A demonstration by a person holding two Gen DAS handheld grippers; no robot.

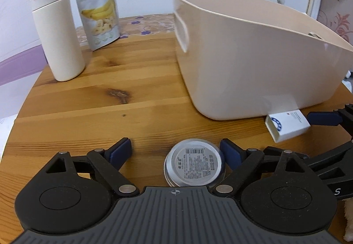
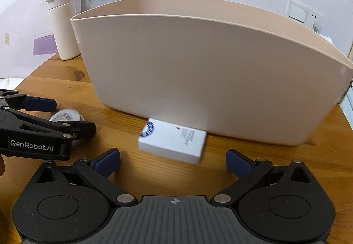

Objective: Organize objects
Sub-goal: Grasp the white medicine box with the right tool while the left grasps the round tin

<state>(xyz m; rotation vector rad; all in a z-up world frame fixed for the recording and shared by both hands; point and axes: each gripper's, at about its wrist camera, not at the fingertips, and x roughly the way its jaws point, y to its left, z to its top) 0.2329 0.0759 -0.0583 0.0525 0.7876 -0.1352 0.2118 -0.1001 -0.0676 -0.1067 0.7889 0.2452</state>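
Observation:
A round silver tin (image 1: 194,163) with a label on its lid sits on the wooden table (image 1: 99,116), between the fingers of my left gripper (image 1: 176,150). The jaws stand wide open; the tin lies close to the right pad (image 1: 230,154) and far from the left one. A flat white box (image 2: 174,140) lies against the foot of the beige bin (image 2: 198,67). My right gripper (image 2: 173,161) is open just short of the box, with nothing between its pads. In the left wrist view the box (image 1: 286,125) lies at the right, next to a right-gripper fingertip (image 1: 322,118).
A cream bottle (image 1: 57,29) with a flip lid and a banana-chip pouch (image 1: 99,12) stand at the table's far left, near the wall. The tall bin (image 1: 253,67) fills the right half. Bare wood lies between bottle and bin. The table's curved edge runs along the left.

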